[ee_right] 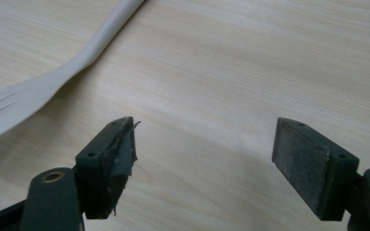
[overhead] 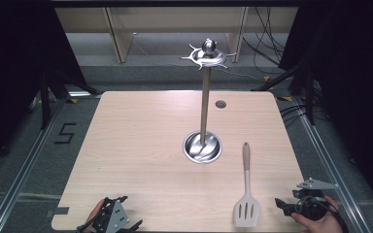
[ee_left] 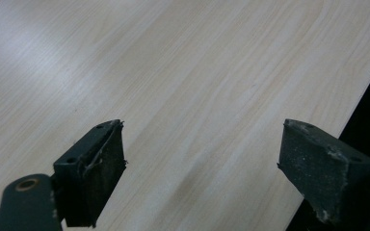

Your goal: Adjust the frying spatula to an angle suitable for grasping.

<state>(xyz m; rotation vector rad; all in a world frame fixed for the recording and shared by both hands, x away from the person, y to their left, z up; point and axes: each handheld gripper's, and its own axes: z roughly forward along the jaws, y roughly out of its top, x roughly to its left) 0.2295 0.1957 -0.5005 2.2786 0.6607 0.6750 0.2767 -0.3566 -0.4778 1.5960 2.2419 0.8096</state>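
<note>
Slotted pale spatula (overhead: 246, 204), wooden handle; matte wood-grain table (overhead: 141, 145); shiny steel rack (overhead: 204, 97).

Just left of the right gripper (overhead: 284, 206), the spatula (overhead: 246, 206) looks smooth matt plastic with a wooden handle. Beyond it, the stand (overhead: 204, 97) is glossy polished metal. The table (overhead: 141, 141) is pale matt woodgrain.

I logged the spatula (overhead: 246, 194) lying on the counter (overhead: 141, 145), near edge, right of centre. The utensil stand (overhead: 203, 145) stood behind it; the right hand-held gripper (overhead: 282, 206) sat just right of the spatula.
</note>
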